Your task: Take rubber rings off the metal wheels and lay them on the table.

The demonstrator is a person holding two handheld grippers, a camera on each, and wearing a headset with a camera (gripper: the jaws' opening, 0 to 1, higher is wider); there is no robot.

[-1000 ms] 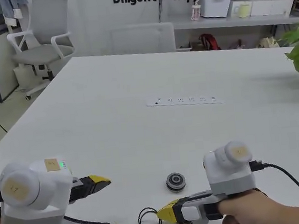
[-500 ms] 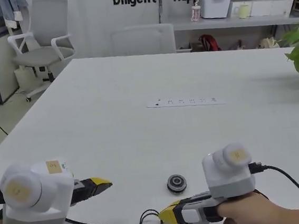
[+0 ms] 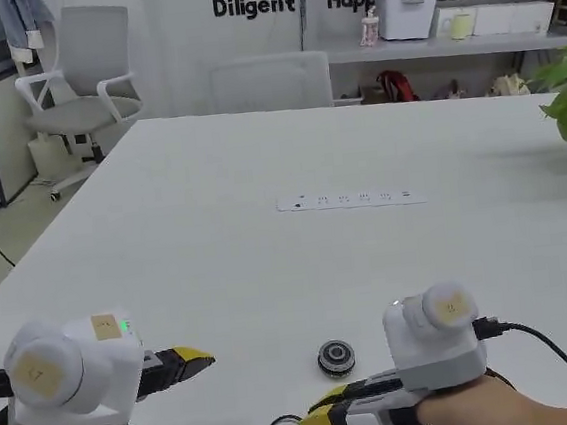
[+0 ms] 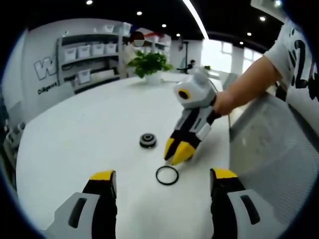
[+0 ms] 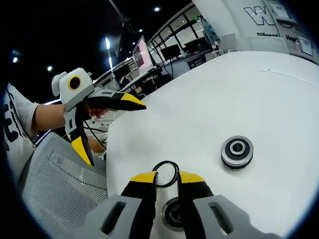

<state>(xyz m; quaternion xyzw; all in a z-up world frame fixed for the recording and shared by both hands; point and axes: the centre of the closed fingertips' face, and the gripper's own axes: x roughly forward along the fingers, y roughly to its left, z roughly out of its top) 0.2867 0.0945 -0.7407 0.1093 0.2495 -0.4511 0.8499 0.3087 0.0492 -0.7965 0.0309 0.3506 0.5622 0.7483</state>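
You hold the left claw [image 3: 222, 403] at the lower left of the head view, lifted off the worktop [image 3: 267, 254]. Its jaws are spread wide and there is nothing between them. That stance suits a claw waiting for its next grab.

Just right of it, at the bottom centre, the rubber ring [image 4: 156, 176] lies flat and loose on the worktop, just beside the tips of the right claw [image 3: 321, 415]. That is where the task wants it, so I judge this ring as done.

A little higher and further right, the metal wheel [image 3: 336, 358] rests on its flat face, apart from both claws. The dark band round its rim suggests its ring is not yet off, which would make it your next target.

At the lower right, the right claw points leftward and down at the worktop, jaws drawn close with a narrow gap. In the right gripper view, a second wheel [image 5: 174, 214] sits low between those jaws, behind the tips. The view is cramped there, so I cannot tell whether you pinch it or only hover over it. Staying low would steady it.
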